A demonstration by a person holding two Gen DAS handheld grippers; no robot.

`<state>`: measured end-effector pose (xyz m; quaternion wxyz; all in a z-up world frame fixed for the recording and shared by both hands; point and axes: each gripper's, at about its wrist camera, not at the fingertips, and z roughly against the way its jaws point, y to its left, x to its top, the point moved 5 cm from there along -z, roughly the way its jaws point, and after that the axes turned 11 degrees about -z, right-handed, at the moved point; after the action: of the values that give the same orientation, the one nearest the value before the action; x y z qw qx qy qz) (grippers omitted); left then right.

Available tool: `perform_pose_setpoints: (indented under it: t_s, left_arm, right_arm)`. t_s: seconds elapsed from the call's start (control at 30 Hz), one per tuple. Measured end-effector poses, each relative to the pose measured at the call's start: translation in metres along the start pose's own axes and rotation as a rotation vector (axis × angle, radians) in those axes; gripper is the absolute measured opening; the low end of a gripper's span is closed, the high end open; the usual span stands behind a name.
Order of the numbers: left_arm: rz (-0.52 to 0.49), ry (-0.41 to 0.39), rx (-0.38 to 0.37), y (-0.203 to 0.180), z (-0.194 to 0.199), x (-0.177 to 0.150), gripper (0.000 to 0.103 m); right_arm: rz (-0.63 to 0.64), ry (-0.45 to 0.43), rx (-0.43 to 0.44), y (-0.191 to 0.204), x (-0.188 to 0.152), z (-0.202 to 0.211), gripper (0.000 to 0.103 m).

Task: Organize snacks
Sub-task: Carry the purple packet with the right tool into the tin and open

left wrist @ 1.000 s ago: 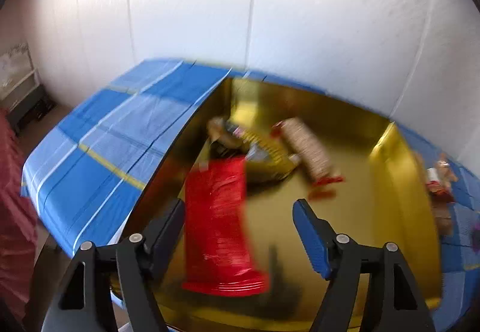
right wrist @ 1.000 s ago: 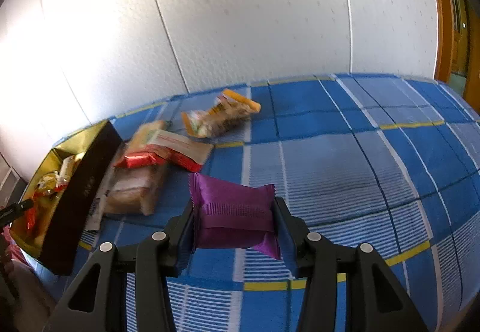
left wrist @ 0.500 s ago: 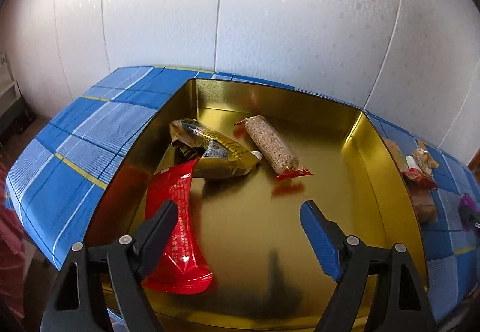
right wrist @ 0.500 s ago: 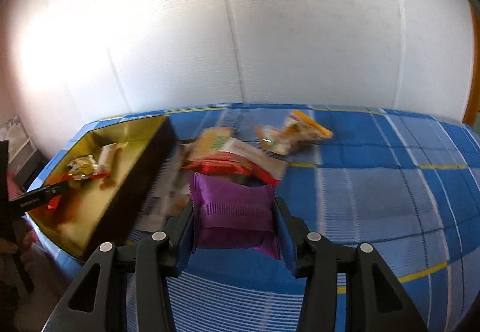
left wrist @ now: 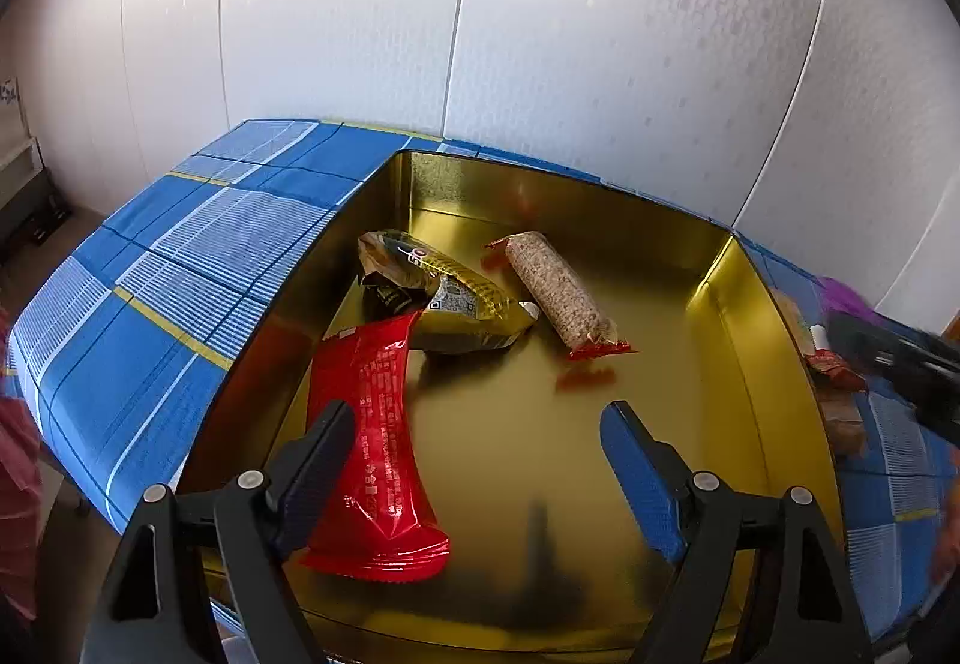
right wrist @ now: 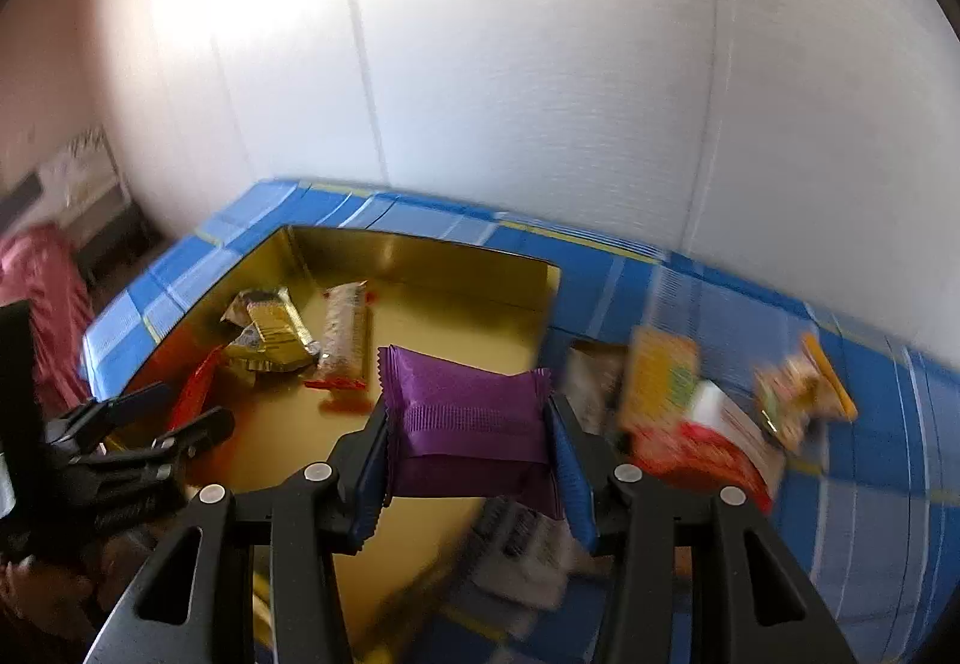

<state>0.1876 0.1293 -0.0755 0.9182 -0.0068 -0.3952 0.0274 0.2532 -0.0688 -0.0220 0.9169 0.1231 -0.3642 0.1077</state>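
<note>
A: Gold tin [left wrist: 744, 364], walls upright, sitting on blue checked cloth [left wrist: 180, 268] near the table's left end; white wall panels close behind.
B: Inside?
A: Red packet [left wrist: 372, 442] along the left wall, gold packet [left wrist: 444, 298] and grain bar [left wrist: 558, 292] toward the back. Right half of the floor bare, plenty of room.
B: Left gripper [left wrist: 474, 460]?
A: Tilted down over the tin's near edge, jaws spread wide, nothing between; left finger [left wrist: 312, 466] overlapping the red packet in view, contact unclear.
B: Right gripper [right wrist: 468, 454]?
A: Angled down over the tin's right rim, pinching the purple packet [right wrist: 468, 424] by both ends, off the cloth.
B: Outside the tin?
A: Loose snacks [right wrist: 678, 412] heaped on the cloth just right of it, blurred.
</note>
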Motion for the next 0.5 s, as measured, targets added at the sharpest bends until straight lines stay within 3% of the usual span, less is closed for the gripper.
perform_pose_setpoints:
  t_s: [0.2,0.5]
  left_arm:
    - [0.002,0.004,-0.006,0.002,0.000,-0.001,0.084]
    - [0.029,0.004,-0.015,0.007,0.000,0.000,0.084]
  right_arm:
    - [0.036,0.095,-0.017,0.029,0.013,-0.048,0.049]
    - [0.004,0.194,-0.097,0.037,0.033,-0.105,0.049]
